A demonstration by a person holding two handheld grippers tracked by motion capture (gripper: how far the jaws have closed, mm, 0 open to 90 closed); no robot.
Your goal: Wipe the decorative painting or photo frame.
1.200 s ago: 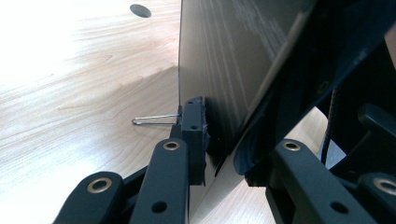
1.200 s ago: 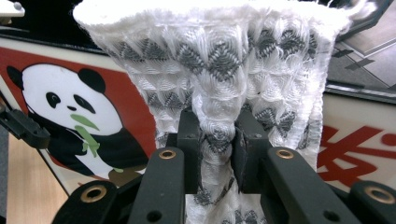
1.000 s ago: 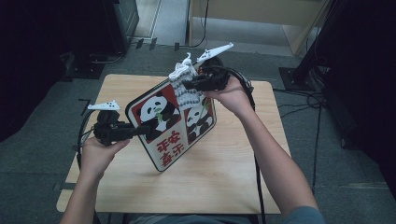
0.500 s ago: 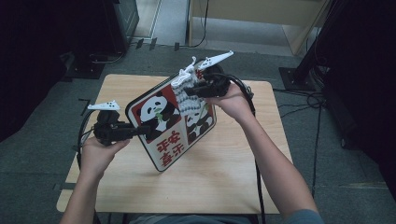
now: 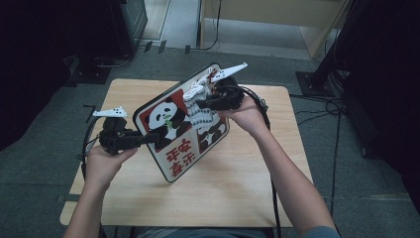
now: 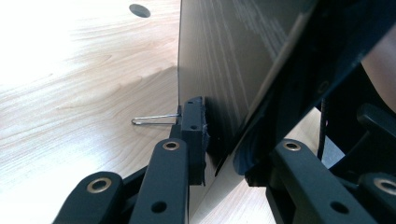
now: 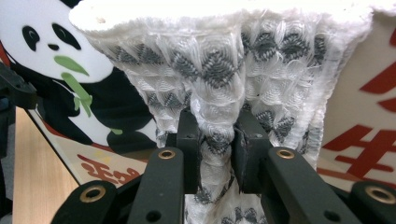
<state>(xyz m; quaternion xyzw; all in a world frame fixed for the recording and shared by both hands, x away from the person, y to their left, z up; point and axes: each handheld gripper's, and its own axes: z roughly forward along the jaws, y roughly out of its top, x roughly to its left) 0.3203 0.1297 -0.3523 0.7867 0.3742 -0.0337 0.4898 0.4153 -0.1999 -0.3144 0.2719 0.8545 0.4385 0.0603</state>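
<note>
A tilted sign board point(image 5: 179, 159) with pandas and red characters stands on one edge on the wooden table point(image 5: 237, 188). My left gripper point(image 5: 154, 138) is shut on the board's left edge; in the left gripper view the jaws clamp the dark back face of the board point(image 6: 219, 60) between the pads of the left gripper point(image 6: 224, 140). My right gripper point(image 5: 204, 102) is shut on a white and grey knitted cloth point(image 5: 198, 113), which lies against the board's front. The cloth point(image 7: 210, 60) bunches between the jaws of the right gripper point(image 7: 217, 135), with the panda picture point(image 7: 51, 51) behind it.
A thin wire loop point(image 6: 154, 119) sticks out by the board's back onto the table top point(image 6: 70, 93). Cables point(image 5: 317, 106) run over the grey floor on the right. Dark equipment point(image 5: 59, 39) stands at the left and a pale wooden unit point(image 5: 277, 15) at the back.
My right gripper has come down a little along the board's face with the cloth in it. The left gripper and the board have stayed put.
</note>
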